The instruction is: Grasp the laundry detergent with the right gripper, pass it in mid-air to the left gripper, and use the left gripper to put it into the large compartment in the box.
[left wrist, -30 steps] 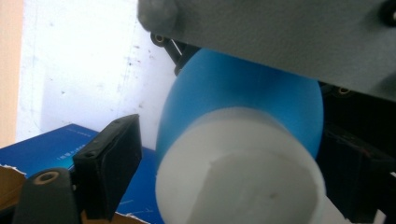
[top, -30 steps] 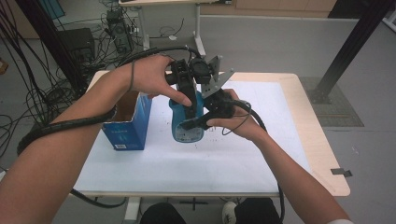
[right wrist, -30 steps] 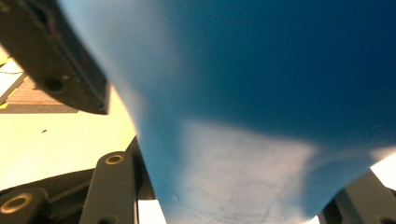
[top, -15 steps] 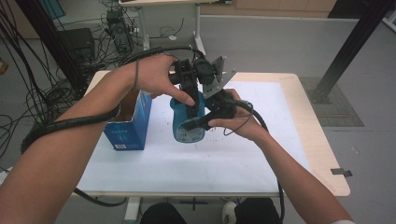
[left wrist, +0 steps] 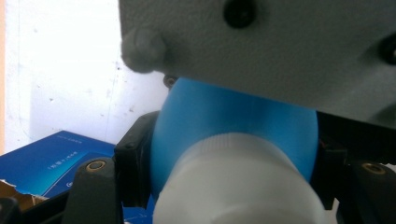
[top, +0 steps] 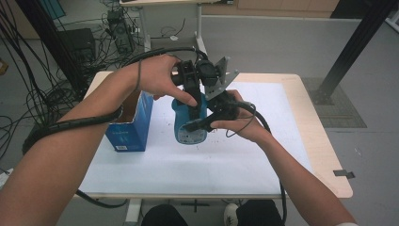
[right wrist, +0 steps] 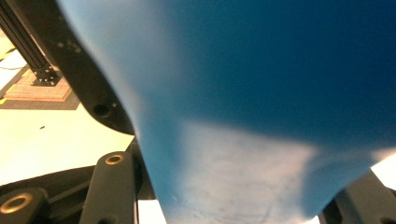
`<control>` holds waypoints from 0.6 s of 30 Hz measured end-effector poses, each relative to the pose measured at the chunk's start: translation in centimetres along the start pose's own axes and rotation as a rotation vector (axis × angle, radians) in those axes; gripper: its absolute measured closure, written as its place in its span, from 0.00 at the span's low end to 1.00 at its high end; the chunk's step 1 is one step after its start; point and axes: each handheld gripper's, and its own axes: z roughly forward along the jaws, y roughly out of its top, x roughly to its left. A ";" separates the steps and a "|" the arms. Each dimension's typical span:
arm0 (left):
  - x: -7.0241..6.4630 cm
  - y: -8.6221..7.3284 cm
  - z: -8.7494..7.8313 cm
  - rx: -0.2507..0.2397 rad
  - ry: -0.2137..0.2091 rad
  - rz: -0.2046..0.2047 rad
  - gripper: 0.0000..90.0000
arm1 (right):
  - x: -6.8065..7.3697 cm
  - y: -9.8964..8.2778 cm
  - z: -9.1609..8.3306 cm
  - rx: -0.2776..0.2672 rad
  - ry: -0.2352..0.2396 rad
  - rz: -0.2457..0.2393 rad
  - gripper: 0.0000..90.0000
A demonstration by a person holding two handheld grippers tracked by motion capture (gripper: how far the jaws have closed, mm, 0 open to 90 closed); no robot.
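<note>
A blue bottle (top: pixel 188 128) with a white cap (left wrist: pixel 238 184) is held upright just above the white table (top: pixel 263 160). My right gripper (top: pixel 203 121) is shut on the bottle's body from the right; that blue body (right wrist: pixel 280 93) sits close between its jaws. My left gripper (top: pixel 190 100) comes down from above onto the bottle's top. Its jaws have just been closing, and its pads now sit against the sides of the cap. The grey plate (left wrist: pixel 280 46) of the right gripper hangs over the bottle (left wrist: pixel 233 121) in the left gripper view.
An open blue carton (top: pixel 129 125) stands on the table left of the bottle, under my left forearm, and also shows in the left gripper view (left wrist: pixel 51 158). Cables trail off the table's left side. A black post (top: pixel 353 42) stands on the floor at the far right.
The left gripper's jaws have drawn in around the bottle's top. Both hands and the bottle have stayed where they were.
</note>
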 end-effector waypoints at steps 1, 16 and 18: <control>0.0 0.0 0.1 0.000 -0.001 -0.001 0.39 | 0.0 0.0 0.0 0.001 0.000 0.000 0.49; 0.0 -0.3 0.2 -0.003 -0.010 0.002 0.40 | 0.1 -0.1 0.4 0.000 -0.004 -0.010 0.49; 0.1 -0.3 0.3 0.005 -0.016 0.001 0.40 | 0.2 -0.1 0.4 0.006 0.000 -0.007 0.49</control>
